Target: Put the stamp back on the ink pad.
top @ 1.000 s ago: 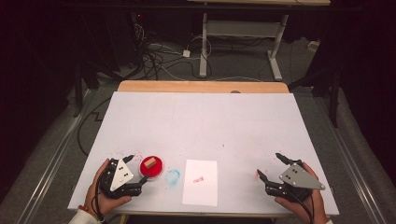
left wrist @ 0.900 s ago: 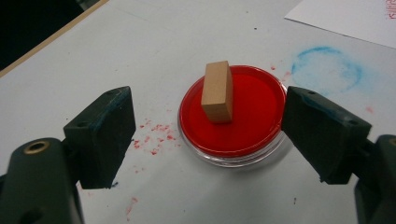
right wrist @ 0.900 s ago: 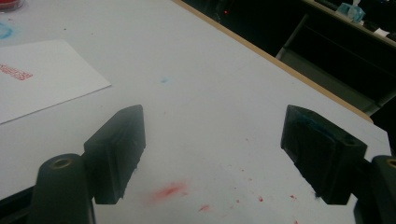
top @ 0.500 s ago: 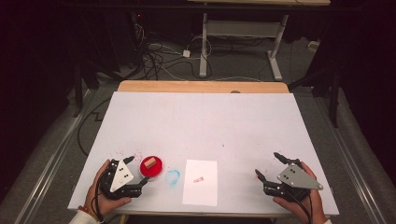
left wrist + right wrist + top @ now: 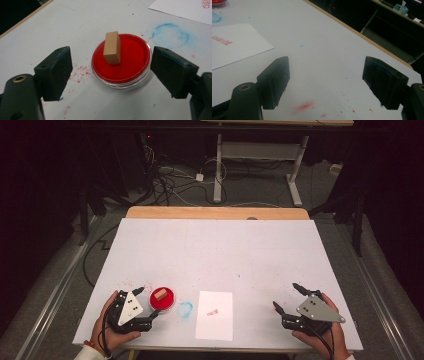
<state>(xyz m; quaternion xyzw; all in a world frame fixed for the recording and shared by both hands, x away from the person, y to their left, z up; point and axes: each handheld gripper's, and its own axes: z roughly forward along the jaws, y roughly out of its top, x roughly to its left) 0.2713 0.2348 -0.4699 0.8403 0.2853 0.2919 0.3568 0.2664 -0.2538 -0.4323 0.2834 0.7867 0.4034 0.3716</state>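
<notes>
Left tool [image 5: 110, 75] rests on the white table [image 5: 215, 250], jaws spread wide and holding nothing, facing a round clear-rimmed dish of glossy red ink [image 5: 121, 60]. A small rectangular wooden stamp block [image 5: 112, 47] stands upright in the dish, between and beyond the jaws. Right tool [image 5: 290, 299] sits well apart, jaws likewise open over bare table. A white paper sheet [image 5: 215, 315] bearing a red imprint lies between them.

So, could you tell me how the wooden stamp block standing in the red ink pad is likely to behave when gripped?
The wooden stamp block looks stiff, so open left gripper probably can't crush it. It stands upright on a small end, so a sideways nudge might tip it. The shallow red ink pad may slide or lift with it.
</notes>
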